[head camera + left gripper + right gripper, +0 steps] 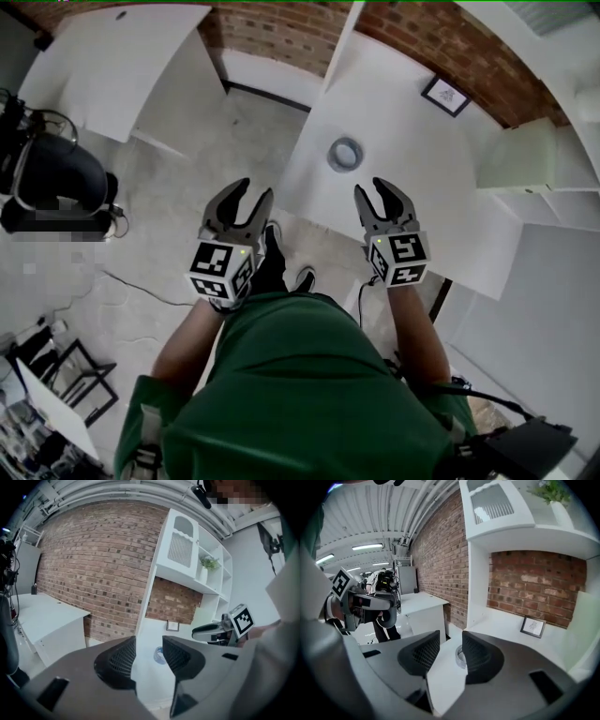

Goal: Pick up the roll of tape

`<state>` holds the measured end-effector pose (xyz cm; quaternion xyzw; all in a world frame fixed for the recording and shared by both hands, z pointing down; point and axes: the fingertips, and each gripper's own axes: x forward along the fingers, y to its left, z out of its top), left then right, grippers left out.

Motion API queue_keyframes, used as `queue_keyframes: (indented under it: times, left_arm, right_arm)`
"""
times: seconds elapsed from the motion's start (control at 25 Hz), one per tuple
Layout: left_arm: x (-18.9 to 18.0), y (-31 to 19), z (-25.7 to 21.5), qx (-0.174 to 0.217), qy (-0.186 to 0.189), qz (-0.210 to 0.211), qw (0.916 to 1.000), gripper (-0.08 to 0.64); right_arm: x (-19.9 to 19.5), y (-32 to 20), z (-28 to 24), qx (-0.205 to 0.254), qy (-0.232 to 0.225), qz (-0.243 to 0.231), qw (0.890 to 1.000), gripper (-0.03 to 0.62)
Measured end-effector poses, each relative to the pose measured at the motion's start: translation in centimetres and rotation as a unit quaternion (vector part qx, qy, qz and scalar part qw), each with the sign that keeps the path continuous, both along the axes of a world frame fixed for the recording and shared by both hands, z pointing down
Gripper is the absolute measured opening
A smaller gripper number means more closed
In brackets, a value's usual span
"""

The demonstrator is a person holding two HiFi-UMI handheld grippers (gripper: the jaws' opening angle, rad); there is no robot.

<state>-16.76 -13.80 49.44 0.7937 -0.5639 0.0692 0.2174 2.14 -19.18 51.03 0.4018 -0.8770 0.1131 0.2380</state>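
1. Far left: a black machine [52,178] on the pale floor [178,216], near a white table [112,56] set by the brick wall [281,28].
2. Left gripper [254,191]: hovers over the floor just off the near left corner of the white desk [412,141], aimed toward the wall. Jaws apart, nothing between the pads, touching nothing.
3. Dark shoes [291,272]: planted on the floor below and between the two grippers, just short of the desk.
4. Roll of tape [345,154]: lies flat on the desk, toward its left side, ahead of both grippers and between their lines of aim, well apart from each. Shows through the gap of the jaws in both gripper views, far beyond the tips, and sits partly behind one jaw in the right gripper view.
5. Right gripper [370,187]: hangs over the desk's near edge, side by side with the left one, also aimed at the wall. Jaws wide apart, empty, clear of the desk top.
6. Picture frame [446,95]: stands at the back of the desk by the brick, to the right of the tape and well apart from it.
7. Far right: white shelves [530,155] beside the desk, with a small potted plant [209,563] on an upper shelf.
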Motion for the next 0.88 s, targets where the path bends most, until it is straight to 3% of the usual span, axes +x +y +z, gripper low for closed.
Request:
queue_keyframes:
  times: [0.28,0.52,0.88]
  left_arm:
    - [-2.7,-4.7,3.6,-0.033,0.001,0.001,0.9994,0.175]
    - [-5.2,-6.0,5.2,-0.052,0.000,0.001,0.9986,0.175]
    - [-6.8,-7.2,6.4,-0.061,0.001,-0.012,0.9980,0.175]
  right_arm:
    - [-2.3,-5.4,6.2,-0.046,0.034,-0.001,0.998,0.163]
    - [-3.8,-7.1,10.4,-0.084,0.068,-0.002,0.994,0.163]
    - [-3.7,-8.3,18.7,-0.154,0.169,-0.027,0.973,0.163]
